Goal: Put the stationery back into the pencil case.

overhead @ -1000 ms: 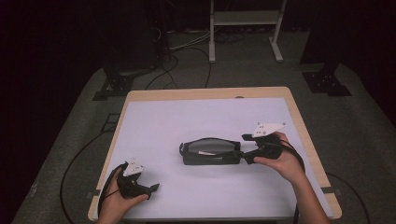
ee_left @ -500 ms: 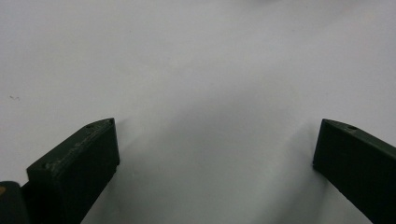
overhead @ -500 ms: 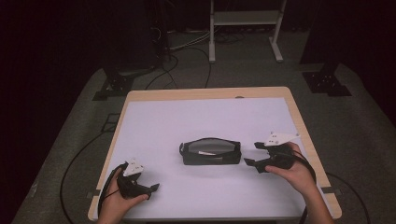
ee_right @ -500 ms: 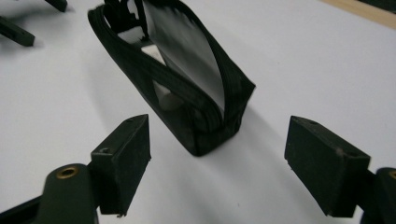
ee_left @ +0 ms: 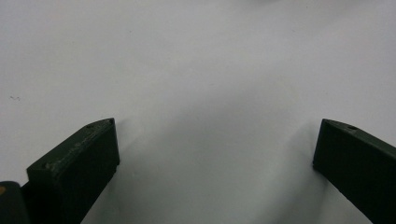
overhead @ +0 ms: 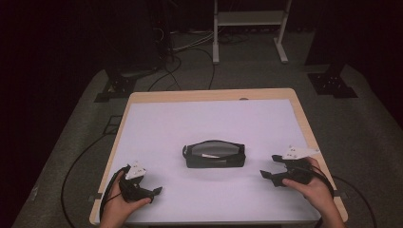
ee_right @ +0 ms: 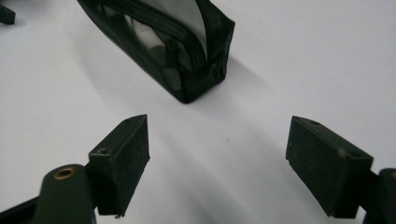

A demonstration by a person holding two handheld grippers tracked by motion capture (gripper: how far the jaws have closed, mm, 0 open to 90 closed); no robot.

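Grippers, left [overhead: 153,192] and right [overhead: 268,175], rest wide-jawed and empty on the white surface [overhead: 209,123], flanking the black zipped mesh-windowed pouch [overhead: 214,154], seemingly poised

No text, label, brand, number or sign can be read anywhere. The black zip pouch [overhead: 214,155] at the middle of the table [overhead: 142,123] shows a pale panel, but nothing on it is legible, and the same holds in the right gripper view, where the pouch lies toward 12 o'clock.
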